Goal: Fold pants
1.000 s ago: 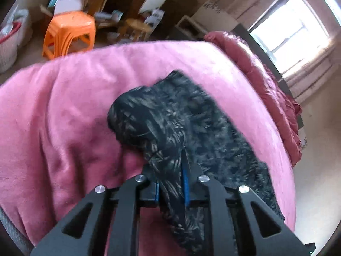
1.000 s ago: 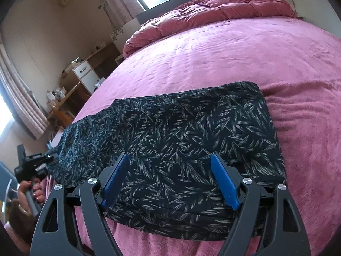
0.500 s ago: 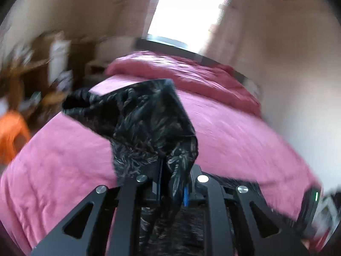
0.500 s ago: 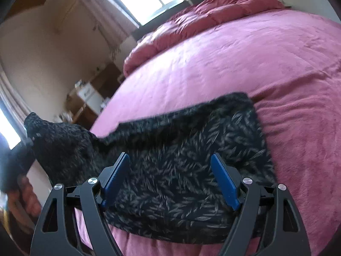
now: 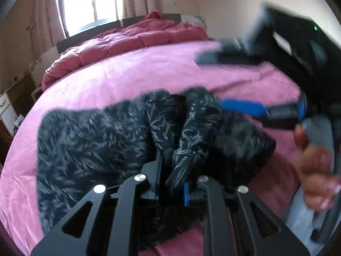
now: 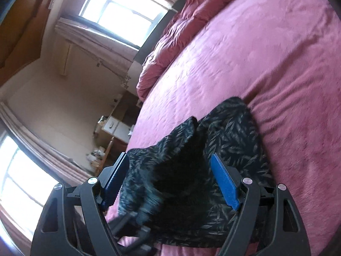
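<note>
The black pants with a pale leaf print (image 5: 89,145) lie on the pink bedspread (image 5: 132,72). My left gripper (image 5: 171,183) is shut on a bunched end of the pants and holds it over the rest of the garment. My right gripper (image 6: 170,177) is open, its blue pads on either side of the pants (image 6: 232,140), which fold up between them. The right gripper also shows in the left wrist view (image 5: 245,106), at the right, with the hand holding it.
A rumpled dark pink duvet (image 5: 127,40) lies at the head of the bed below a window (image 5: 89,2). A white cabinet and wooden furniture (image 6: 116,128) stand beside the bed on the left.
My left gripper has swung the held end of the pants from the far left over toward the right gripper, doubling the garment over. The right gripper has tilted and stays open.
</note>
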Demonstrator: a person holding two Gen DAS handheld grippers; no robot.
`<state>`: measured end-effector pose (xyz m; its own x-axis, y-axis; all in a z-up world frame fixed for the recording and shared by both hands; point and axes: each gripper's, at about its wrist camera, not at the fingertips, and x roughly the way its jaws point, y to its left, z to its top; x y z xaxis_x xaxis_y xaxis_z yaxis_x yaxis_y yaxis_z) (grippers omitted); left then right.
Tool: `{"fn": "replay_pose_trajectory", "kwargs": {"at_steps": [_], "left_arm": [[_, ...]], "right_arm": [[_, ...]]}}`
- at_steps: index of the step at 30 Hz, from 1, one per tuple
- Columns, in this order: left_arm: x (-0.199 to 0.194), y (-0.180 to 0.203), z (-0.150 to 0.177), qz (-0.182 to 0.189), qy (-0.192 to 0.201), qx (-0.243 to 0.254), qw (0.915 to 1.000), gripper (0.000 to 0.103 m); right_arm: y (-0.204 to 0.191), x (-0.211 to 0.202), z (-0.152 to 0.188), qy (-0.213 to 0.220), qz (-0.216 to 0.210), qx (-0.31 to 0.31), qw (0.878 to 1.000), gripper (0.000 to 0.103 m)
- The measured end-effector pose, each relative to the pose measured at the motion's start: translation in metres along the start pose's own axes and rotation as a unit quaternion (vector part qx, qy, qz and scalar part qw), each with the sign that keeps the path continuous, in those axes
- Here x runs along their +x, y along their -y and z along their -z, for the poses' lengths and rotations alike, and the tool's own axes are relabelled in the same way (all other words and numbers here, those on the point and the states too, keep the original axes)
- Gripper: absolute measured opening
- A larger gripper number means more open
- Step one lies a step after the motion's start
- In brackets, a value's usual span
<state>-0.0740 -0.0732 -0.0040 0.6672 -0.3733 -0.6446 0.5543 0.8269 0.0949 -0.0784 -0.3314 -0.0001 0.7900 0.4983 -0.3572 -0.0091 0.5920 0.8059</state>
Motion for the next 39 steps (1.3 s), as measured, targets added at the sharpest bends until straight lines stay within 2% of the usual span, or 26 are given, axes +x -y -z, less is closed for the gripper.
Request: {"fn": "replay_pose_trajectory", "kwargs": {"at_steps": [3, 4, 5, 6, 9, 12, 14, 17, 19, 23, 27, 28, 29, 30, 31, 32, 33, 34, 36, 39], "left_arm": [[-0.012, -0.003, 0.004, 0.027, 0.004, -0.016, 0.9995, 0.028], [-0.019, -0.009, 0.003, 0.052, 0.007, -0.03, 0.9982, 0.042], [-0.029, -0.016, 0.003, 0.082, 0.015, -0.047, 0.9954, 0.062], [-0.042, -0.022, 0.005, 0.099, 0.03, -0.061, 0.9928, 0.067], [-0.07, -0.035, 0.013, 0.101, 0.057, -0.073, 0.9905, 0.072], [-0.091, -0.066, 0.025, 0.061, 0.076, -0.087, 0.9915, 0.074], [-0.103, -0.09, 0.035, 0.013, 0.08, -0.093, 0.9923, 0.078], [-0.105, -0.121, 0.049, -0.024, 0.061, -0.089, 0.9939, 0.08], [-0.103, -0.132, 0.059, -0.019, 0.039, -0.08, 0.9958, 0.08], [-0.101, -0.138, 0.081, 0.019, 0.026, -0.069, 0.9971, 0.084], [-0.086, -0.125, 0.087, 0.04, 0.009, -0.048, 0.998, 0.084], [-0.083, -0.122, 0.088, 0.034, 0.005, -0.042, 0.9985, 0.084], [-0.077, -0.122, 0.089, 0.013, -0.004, -0.037, 0.9992, 0.083], [-0.072, -0.124, 0.088, -0.001, -0.01, -0.037, 0.9992, 0.083], [-0.065, -0.128, 0.087, -0.014, -0.015, -0.049, 0.9986, 0.078], [-0.059, -0.135, 0.085, -0.021, -0.022, -0.07, 0.9971, 0.068], [-0.056, -0.138, 0.085, -0.024, -0.028, -0.087, 0.9955, 0.061], [-0.05, -0.145, 0.084, -0.021, -0.038, -0.112, 0.9927, 0.048], [-0.044, -0.152, 0.085, -0.007, -0.048, -0.138, 0.9892, 0.035], [-0.053, -0.135, 0.082, -0.037, -0.033, -0.1, 0.9938, 0.027]], "right_arm": [[0.0, 0.007, 0.001, -0.019, 0.003, -0.001, 1.0, 0.078], [-0.002, 0.009, 0.001, -0.023, 0.004, -0.005, 1.0, 0.078], [-0.004, 0.011, 0.002, -0.028, 0.005, -0.012, 1.0, 0.078], [-0.006, 0.012, 0.003, -0.031, 0.005, -0.018, 0.999, 0.078], [-0.011, 0.018, 0.005, -0.05, 0.005, -0.033, 0.998, 0.078], [-0.013, 0.023, 0.008, -0.062, 0.017, -0.043, 0.997, 0.078], [-0.012, 0.026, 0.01, -0.075, 0.023, -0.043, 0.996, 0.078], [-0.008, 0.033, 0.013, -0.11, 0.04, -0.029, 0.993, 0.078], [-0.008, 0.037, 0.014, -0.134, 0.051, -0.019, 0.99, 0.078], [-0.003, 0.044, 0.008, -0.18, 0.037, 0.043, 0.982, 0.078], [0.007, 0.06, 0.001, -0.207, 0.047, 0.083, 0.974, 0.069], [0.008, 0.062, 0.002, -0.21, 0.05, 0.085, 0.973, 0.065], [0.009, 0.067, 0.003, -0.212, 0.055, 0.087, 0.972, 0.063], [0.01, 0.069, 0.005, -0.211, 0.059, 0.087, 0.972, 0.056], [0.01, 0.07, 0.005, -0.209, 0.061, 0.086, 0.972, 0.048], [0.011, 0.073, 0.007, -0.205, 0.067, 0.084, 0.973, 0.043], [0.011, 0.074, 0.009, -0.201, 0.071, 0.082, 0.974, 0.033], [0.009, 0.074, 0.01, -0.195, 0.068, 0.077, 0.975, 0.024], [0.001, 0.072, 0.013, -0.181, 0.04, 0.062, 0.981, 0.015], [-0.026, 0.053, 0.006, -0.143, 0.032, 0.013, 0.989, 0.012]]}}
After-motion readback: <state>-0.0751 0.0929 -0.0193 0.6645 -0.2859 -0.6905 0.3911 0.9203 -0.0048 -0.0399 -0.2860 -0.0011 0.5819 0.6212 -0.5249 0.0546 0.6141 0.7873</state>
